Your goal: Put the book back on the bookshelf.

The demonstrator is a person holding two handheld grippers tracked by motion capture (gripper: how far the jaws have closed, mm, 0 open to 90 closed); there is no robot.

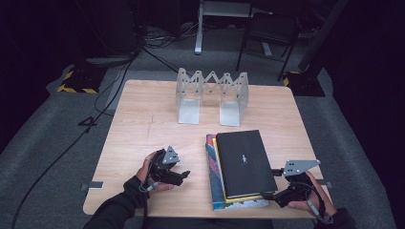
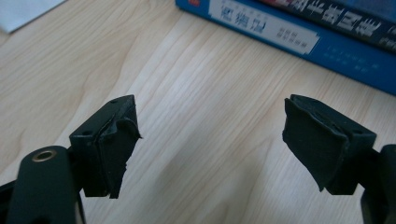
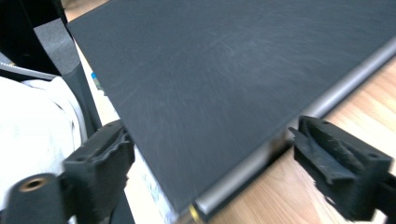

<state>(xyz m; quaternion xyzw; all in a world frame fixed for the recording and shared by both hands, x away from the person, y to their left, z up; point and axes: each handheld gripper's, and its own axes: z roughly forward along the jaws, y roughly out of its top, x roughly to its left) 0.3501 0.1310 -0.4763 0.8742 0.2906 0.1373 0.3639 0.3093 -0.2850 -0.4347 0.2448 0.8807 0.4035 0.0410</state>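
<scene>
A stack of books lies on the wooden table (image 1: 143,129), right of centre. A black book (image 1: 245,162) is on top, a yellow one sits under it, and a colourful one (image 1: 215,188) is at the bottom. My right gripper (image 1: 271,183) is at the stack's near right corner. In the right gripper view the black book's (image 3: 210,70) corner lies between its jaws, and the gripper (image 3: 212,133) stands open with its pads clear of the book. My left gripper (image 1: 179,175) hovers left of the stack. It (image 2: 210,109) is open over bare wood, facing a blue book spine (image 2: 299,32).
A grey folding book rack (image 1: 212,93) with two flat feet stands at the table's far middle. Behind the table are a chair (image 1: 267,33) and cables on the floor. Bare tabletop stretches to the left and centre.
</scene>
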